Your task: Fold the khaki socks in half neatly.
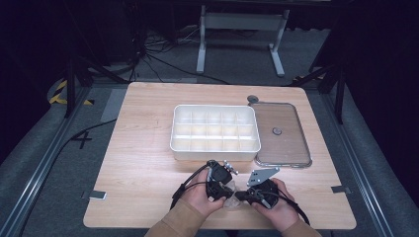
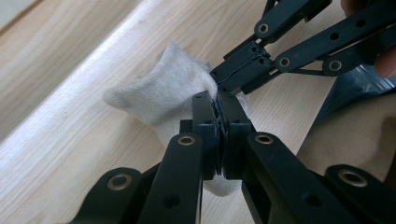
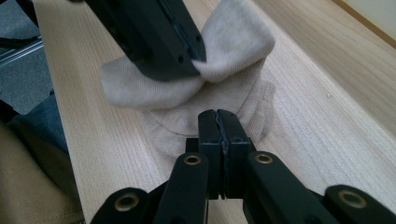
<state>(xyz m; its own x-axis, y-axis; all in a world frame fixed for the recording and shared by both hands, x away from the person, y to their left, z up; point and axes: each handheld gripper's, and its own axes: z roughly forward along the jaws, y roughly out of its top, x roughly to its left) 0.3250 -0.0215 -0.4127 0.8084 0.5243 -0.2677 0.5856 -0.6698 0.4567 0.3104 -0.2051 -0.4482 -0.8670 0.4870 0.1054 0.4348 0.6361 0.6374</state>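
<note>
A small beige knitted sock (image 3: 224, 56) is held at the near edge of the pale wooden table (image 1: 148, 163), between the 2 hands and in front of the white plastic compartment box (image 1: 215, 129). The left gripper (image 2: 219, 100) is seen clamped tight on a fold of the cloth, and the right gripper (image 3: 218, 116) is likewise pinched shut on the fabric nearest it. The work is judged to be at an early or middle stage: the sock has been gathered and bunched, but nothing has been placed in the box, whose cells look empty, and the clear flat lid (image 1: 280, 133) lies beside it. The sock is doubled over, so its long axis cannot be told exactly; in the right gripper view it appears to run roughly across the 2 grippers, part resting on the table and part lifted
</note>
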